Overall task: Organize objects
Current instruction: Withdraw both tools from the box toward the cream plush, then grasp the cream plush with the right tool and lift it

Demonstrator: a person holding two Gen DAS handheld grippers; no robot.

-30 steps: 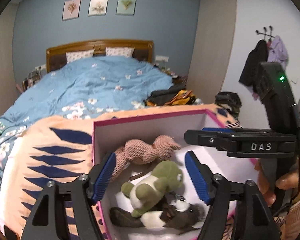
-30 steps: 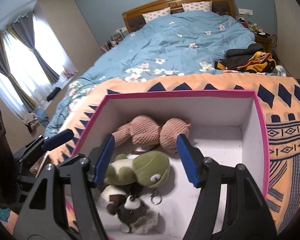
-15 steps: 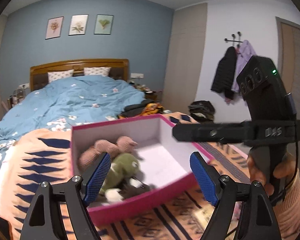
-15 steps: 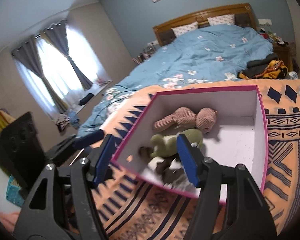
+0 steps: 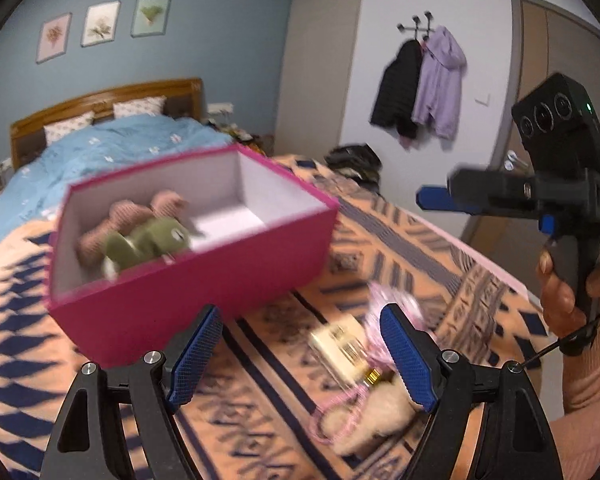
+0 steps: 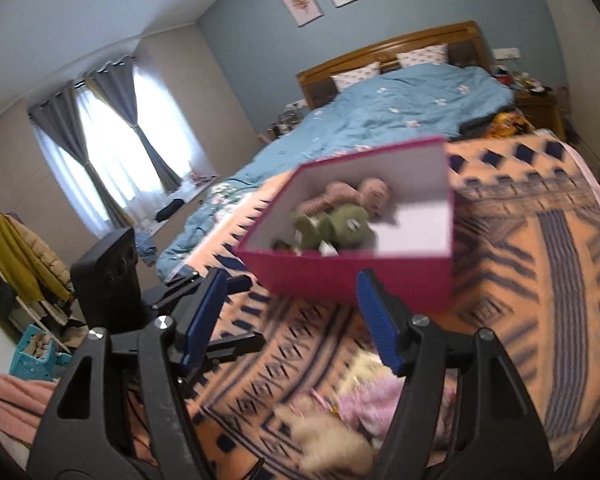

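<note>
The open magenta cardboard box with a white inside (image 5: 204, 280) sits on the orange blanket with navy geometric patterns (image 5: 400, 248) spread over the near end of the bed, and inside it, against its left wall, lie a pinkish-brown knitted plush toy (image 5: 140, 216), an olive-green plush toy (image 5: 148, 240) on top of it and something dark and white beneath, too blurred to make out. Nearer than the box, on the blanket, lies a small cluster: a cream card with dark print (image 5: 340, 348), a pink frilly fabric piece (image 5: 396, 304) just to its right and a cream fluffy plush (image 5: 372, 416) nearest of all with a thin pink cord (image 5: 340, 412) looped beside it. The left gripper (image 5: 300, 356) hangs above this cluster with its blue pads spread wide and nothing between them; its jaws have just been opening. The right gripper (image 6: 292, 320), held in a hand (image 5: 568, 292) with a pinkish sleeve at the right, has also just been widening and grips nothing, its pads framing the box's near wall from a distance. Farther off are the blue floral duvet (image 6: 400, 116), the wooden headboard (image 6: 388, 52), three framed prints (image 5: 100, 28) on the blue wall and jackets on a hook (image 5: 424, 84) at the right.
</note>
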